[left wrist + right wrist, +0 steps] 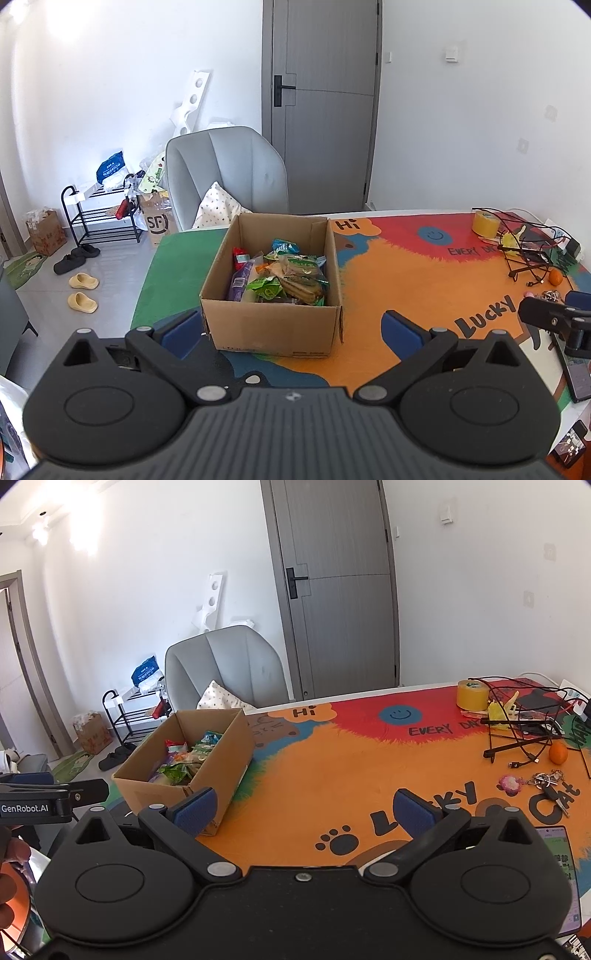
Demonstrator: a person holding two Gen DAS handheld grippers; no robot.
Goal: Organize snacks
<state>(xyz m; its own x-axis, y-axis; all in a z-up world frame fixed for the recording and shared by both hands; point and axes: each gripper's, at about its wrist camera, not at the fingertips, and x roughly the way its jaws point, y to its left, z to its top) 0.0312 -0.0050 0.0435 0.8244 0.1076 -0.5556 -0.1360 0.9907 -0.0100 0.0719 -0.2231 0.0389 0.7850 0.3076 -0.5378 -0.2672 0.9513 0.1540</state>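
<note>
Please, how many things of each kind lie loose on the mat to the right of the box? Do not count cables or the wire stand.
Tape roll: 1
Orange: 1
Key bunch: 1
Pink charm: 1
Phone: 1
Total: 5

We are in a lived-in home room: a grey armchair (225,173) with a cushion (218,208), a shoe rack (99,214) with slippers (83,291) on the tiled floor, a grey door (325,107), and a cartoon mat covering the bench (332,775).
</note>
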